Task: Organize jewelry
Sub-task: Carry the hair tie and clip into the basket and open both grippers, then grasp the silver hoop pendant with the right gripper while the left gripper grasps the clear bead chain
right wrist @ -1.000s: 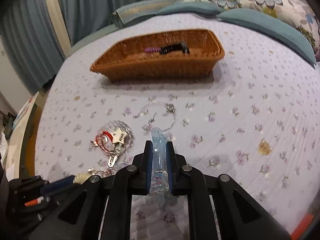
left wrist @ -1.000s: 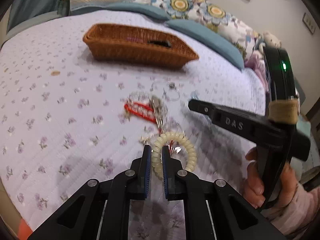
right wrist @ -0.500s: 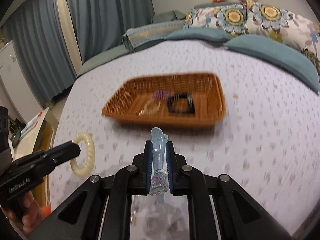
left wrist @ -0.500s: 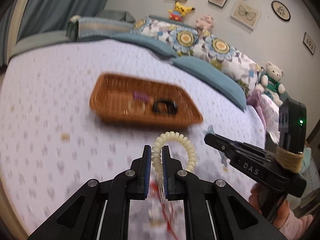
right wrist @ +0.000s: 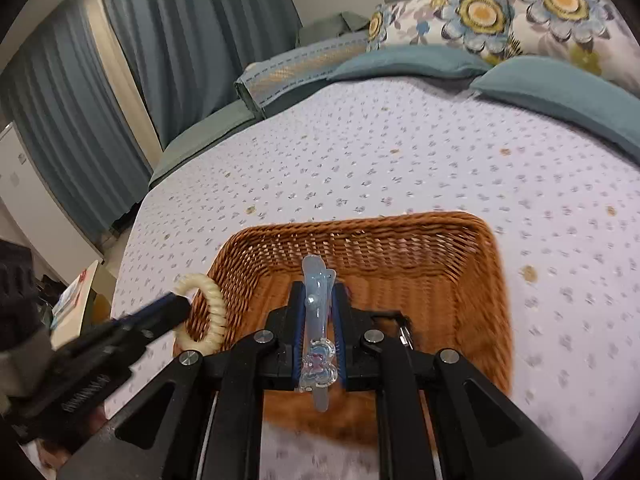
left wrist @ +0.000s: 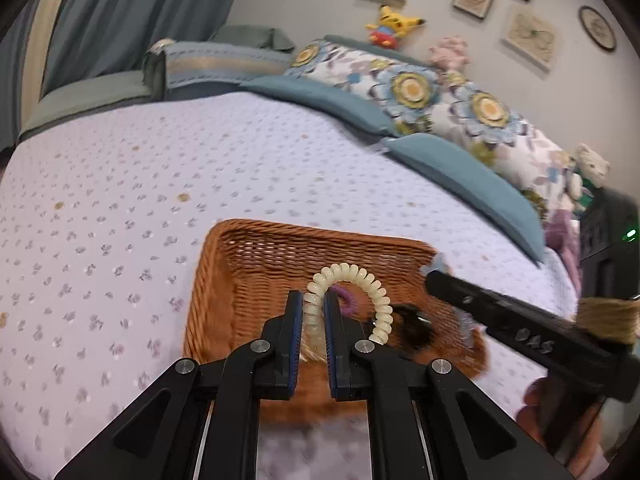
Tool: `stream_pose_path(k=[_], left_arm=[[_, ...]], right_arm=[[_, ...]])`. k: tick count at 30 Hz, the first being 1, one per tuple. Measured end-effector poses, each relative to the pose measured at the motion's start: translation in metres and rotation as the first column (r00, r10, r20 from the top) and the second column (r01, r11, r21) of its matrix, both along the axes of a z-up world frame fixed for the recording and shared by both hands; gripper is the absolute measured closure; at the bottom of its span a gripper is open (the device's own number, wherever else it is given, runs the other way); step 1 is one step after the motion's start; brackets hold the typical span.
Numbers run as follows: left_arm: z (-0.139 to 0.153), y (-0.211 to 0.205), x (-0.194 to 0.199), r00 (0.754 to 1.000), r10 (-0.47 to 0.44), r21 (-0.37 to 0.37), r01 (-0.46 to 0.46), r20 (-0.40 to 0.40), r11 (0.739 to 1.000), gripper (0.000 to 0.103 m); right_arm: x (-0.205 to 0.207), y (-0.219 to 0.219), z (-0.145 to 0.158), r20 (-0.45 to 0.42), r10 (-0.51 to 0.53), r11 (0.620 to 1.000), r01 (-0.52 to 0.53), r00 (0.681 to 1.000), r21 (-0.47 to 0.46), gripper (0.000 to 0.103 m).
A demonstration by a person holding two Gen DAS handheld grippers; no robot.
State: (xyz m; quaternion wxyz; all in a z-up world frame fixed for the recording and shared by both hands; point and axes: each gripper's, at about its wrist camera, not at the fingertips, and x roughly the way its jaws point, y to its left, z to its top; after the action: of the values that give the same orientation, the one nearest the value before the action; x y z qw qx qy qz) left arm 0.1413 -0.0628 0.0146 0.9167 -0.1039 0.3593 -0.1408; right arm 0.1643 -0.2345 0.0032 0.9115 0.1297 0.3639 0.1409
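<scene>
the left claw [left wrist: 311, 312] is clamped on a cream spiral hair tie [left wrist: 348, 300], held over the wicker basket [left wrist: 248, 264] on the bed [left wrist: 120, 200]. beside it, the right claw [right wrist: 318, 312] pinches a clear blue hair clip [right wrist: 316, 320] above the same basket, where a purple hair tie [left wrist: 347, 300] and a black clip [left wrist: 412, 320] lie.

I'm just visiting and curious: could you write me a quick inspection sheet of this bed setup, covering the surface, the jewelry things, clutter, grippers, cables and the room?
Surface: floral bedspread, a few brown spots.
Job's things: wicker basket holding a purple item and a black item.
Clutter: nothing seen.
Grippers: left gripper shut on cream spiral hair tie; right gripper shut on clear blue hair clip; both over the basket.
Cables: nothing seen.
Surroundings: flowered pillows, curtains, framed pictures, plush toys.
</scene>
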Motion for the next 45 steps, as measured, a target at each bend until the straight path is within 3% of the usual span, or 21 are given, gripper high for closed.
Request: stream_pose_path(k=[7,20,23,24,25,27,35,45], left_arm=[[-0.045,0.003,0.034,0.997,0.013,0.015,-0.012,-0.080,1.000,0.093],[-0.059,0.006,0.043,0.994,0.033,0.033,-0.029,-0.105,0.999,0.092],[-0.059,0.007,0.041,0.993,0.020,0.008,-0.019,-0.112,1.000,0.085],[-0.057,0.007,0.040,0.994,0.018,0.005,-0.018,-0.109,1.000,0.077],[-0.056,0.007,0.039,0.995,0.021,0.008,-0.021,-0.102,1.000,0.066],[-0.052,0.008,0.034,0.996,0.028,0.015,-0.027,-0.080,1.000,0.061],[-0.023,0.013,-0.002,1.000,-0.002,-0.001,0.002,-0.021,1.000,0.061],[0.011,0.017,-0.095,0.998,-0.047,-0.031,0.048,0.040,0.998,0.061]], right_arm=[[0.045,0.014,-0.033,-0.102,-0.012,1.000,0.013,0.995,0.014,0.089],[0.067,0.026,-0.057,-0.175,-0.018,0.999,0.013,0.984,-0.029,0.088],[0.067,0.021,-0.056,-0.180,-0.028,1.000,0.027,0.983,-0.005,0.081],[0.066,0.018,-0.055,-0.175,-0.031,1.000,0.031,0.984,-0.001,0.078],[0.063,0.017,-0.053,-0.173,-0.031,0.999,0.032,0.984,0.000,0.076],[0.058,0.014,-0.050,-0.166,-0.021,1.000,0.023,0.986,0.009,0.076],[-0.001,-0.006,-0.021,-0.090,0.023,0.999,-0.019,0.996,0.042,0.076],[-0.102,-0.024,0.002,0.007,0.066,0.997,-0.066,0.998,-0.044,0.076]])
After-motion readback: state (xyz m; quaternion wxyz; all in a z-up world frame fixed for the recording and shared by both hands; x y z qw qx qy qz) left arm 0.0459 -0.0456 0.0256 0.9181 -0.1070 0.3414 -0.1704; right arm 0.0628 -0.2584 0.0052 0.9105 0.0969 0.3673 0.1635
